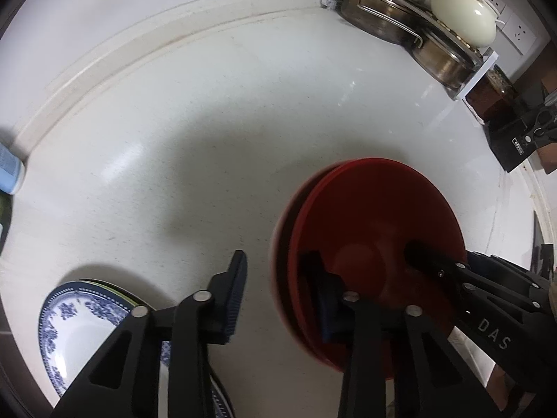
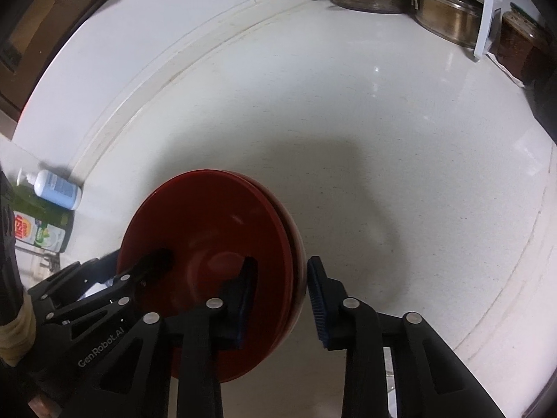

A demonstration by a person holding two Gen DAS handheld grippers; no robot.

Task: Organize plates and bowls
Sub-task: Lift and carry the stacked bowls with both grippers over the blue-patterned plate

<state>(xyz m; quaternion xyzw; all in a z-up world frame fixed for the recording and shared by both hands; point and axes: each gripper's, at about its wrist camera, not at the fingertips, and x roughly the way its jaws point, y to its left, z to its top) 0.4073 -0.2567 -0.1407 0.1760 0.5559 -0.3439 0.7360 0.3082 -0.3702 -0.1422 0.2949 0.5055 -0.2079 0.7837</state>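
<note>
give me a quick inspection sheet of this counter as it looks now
surface: white speckled counter, bare in the middle
job's things: red plates stacked; blue-patterned plate apart from them
clutter: lotion bottle, green carton
grippers: left gripper and right gripper each straddle the red stack's rim, one finger inside; pad contact unclear
cables: nothing seen
surroundings: rack of steel pans and cream pots, wall sockets
</note>
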